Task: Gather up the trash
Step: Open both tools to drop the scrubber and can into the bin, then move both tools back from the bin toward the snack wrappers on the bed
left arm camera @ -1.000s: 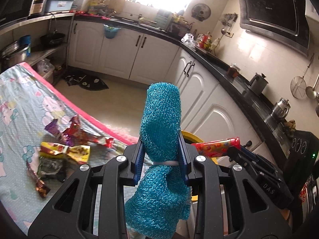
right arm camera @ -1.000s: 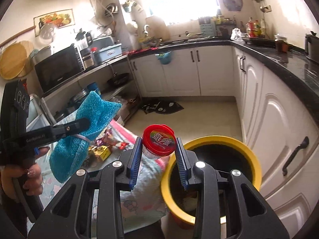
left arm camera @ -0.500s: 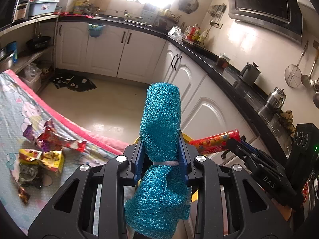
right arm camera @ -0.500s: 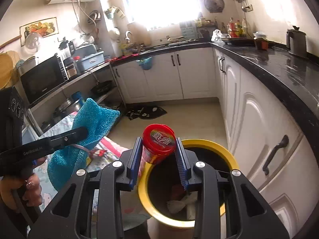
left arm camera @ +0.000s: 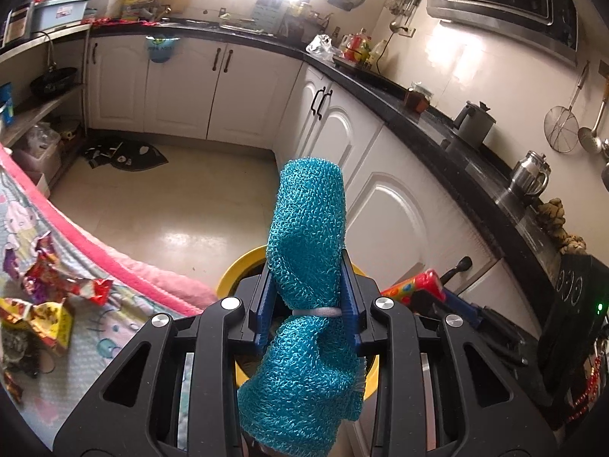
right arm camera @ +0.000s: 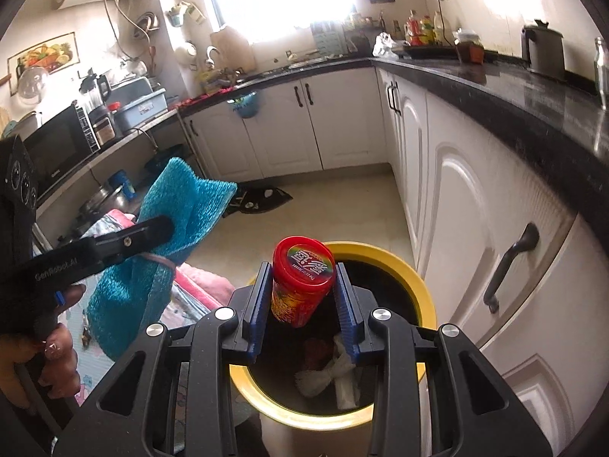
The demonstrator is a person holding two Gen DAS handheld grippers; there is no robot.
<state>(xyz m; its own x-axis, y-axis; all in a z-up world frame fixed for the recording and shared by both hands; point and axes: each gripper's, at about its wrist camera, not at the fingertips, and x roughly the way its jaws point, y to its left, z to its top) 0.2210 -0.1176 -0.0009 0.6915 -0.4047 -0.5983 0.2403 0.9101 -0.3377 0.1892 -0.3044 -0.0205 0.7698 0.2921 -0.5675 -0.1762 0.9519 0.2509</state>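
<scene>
Right wrist view showed the right claw (right arm camera: 302, 297) clamped on a red snack canister (right arm camera: 300, 282), its blue pads pressing both sides. A second earlier the canister hung beside the yellow trash bin (right arm camera: 422, 293), over the edge of the patterned cloth; now it sat above the bin's open mouth, near the far rim, and crumpled white paper (right arm camera: 327, 375) inside the bin had come into sight. The canister's long axis ran from the lidded end, tipped up and away from the camera, down toward the bin.

In the left wrist view the left claw (left arm camera: 306, 306) gripped a teal knitted cloth (left arm camera: 308, 251) bound with a white band, one end standing upright, the other drooping. The snack wrappers (left arm camera: 49, 304) on the counter's cartoon-print cover had slid toward the left edge of the picture, and the bin's yellow rim (left arm camera: 238, 270) now showed behind the claw. The canister (left arm camera: 413, 285) poked in from the right, lying nearly level.
</scene>
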